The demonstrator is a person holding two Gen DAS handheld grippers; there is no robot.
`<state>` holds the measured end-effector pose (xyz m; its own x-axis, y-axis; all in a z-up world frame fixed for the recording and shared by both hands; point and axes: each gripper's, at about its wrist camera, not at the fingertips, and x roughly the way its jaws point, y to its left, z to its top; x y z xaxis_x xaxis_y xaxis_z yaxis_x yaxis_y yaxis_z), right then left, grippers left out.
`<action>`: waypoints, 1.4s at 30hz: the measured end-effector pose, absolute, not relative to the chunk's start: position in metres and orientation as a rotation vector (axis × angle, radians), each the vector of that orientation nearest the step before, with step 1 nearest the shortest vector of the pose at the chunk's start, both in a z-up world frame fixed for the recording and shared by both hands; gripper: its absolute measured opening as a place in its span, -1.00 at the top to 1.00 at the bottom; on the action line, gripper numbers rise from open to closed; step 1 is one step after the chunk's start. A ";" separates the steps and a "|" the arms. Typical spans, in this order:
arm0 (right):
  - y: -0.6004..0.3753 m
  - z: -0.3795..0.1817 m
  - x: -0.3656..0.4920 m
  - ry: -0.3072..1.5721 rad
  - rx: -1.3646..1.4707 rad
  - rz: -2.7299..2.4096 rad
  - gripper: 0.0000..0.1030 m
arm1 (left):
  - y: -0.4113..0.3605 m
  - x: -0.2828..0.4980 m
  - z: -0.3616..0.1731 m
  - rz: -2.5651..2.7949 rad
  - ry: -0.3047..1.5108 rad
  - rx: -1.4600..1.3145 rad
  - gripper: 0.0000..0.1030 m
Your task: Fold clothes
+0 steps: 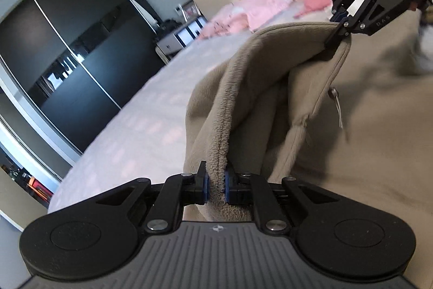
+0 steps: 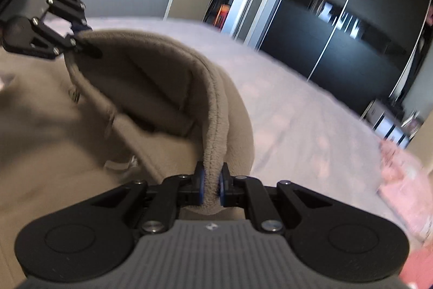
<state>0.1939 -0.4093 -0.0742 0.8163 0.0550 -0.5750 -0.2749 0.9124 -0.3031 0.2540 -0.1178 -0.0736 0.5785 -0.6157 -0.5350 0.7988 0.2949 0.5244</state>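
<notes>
The left hand-held gripper [image 1: 216,187] is pinching the stitched hem of the beige fleece hooded garment [image 1: 270,67]; the right hand-held gripper [image 2: 212,187] is clamping the same hem further along; the garment is hanging between them over the pale pink-patterned bed [image 1: 140,121]

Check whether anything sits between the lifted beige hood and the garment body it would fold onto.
Nothing visible does. Both tongs, left and right, are shut on the hood rim, and the body beneath shows only its own drawstring. The pink bedding lies farther off.
</notes>
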 end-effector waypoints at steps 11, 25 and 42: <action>-0.408 -0.142 0.218 0.768 -0.355 0.256 0.67 | -0.115 0.249 -0.134 -1.045 0.388 0.968 0.75; -0.411 -0.083 0.194 0.568 -0.205 0.294 0.15 | -0.114 0.280 -0.054 -1.074 0.483 0.499 -0.10; -0.426 -0.090 0.260 0.608 0.010 0.255 0.06 | -0.133 0.392 -0.098 -0.994 0.828 0.143 0.15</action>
